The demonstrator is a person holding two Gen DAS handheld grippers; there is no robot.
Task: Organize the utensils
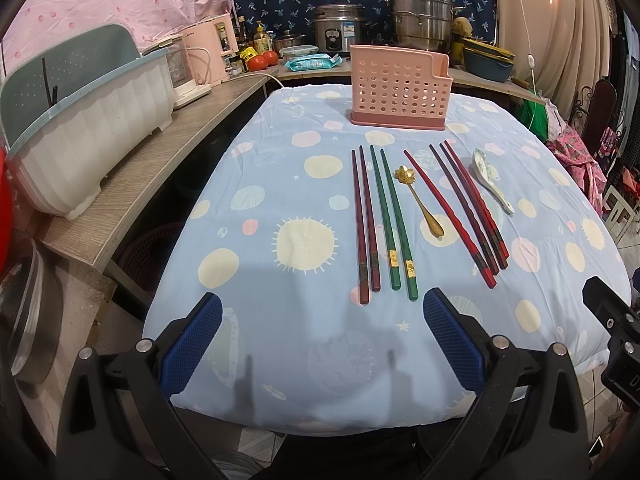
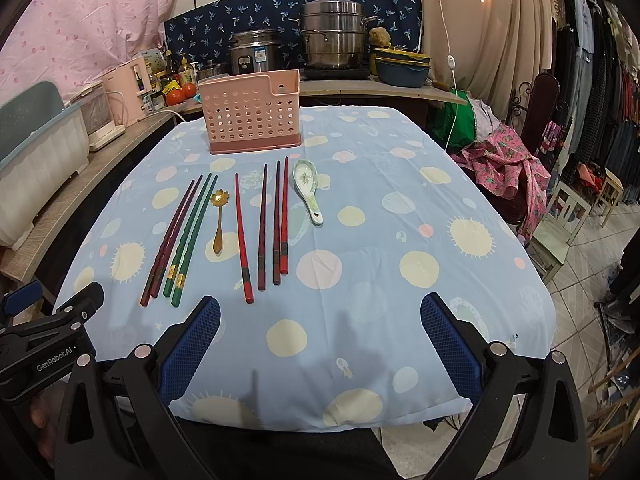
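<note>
A pink perforated utensil holder [image 1: 396,88] [image 2: 252,116] stands at the far side of the table. In front of it lie dark red chopsticks [image 1: 365,220] [image 2: 170,236], green chopsticks [image 1: 392,216] [image 2: 190,236], a gold spoon [image 1: 420,200] [image 2: 219,220], several red chopsticks [image 1: 460,208] [image 2: 272,224] and a white ceramic spoon [image 1: 490,178] [image 2: 308,190]. My left gripper [image 1: 322,320] is open and empty near the table's front edge. My right gripper [image 2: 320,320] is open and empty, also at the front edge.
The table wears a blue cloth with pale dots [image 1: 280,200] [image 2: 400,220]. A white dish rack [image 1: 80,140] sits on the wooden counter at left. Pots and a rice cooker [image 2: 256,54] stand behind. A chair with pink clothes [image 2: 508,168] is at right.
</note>
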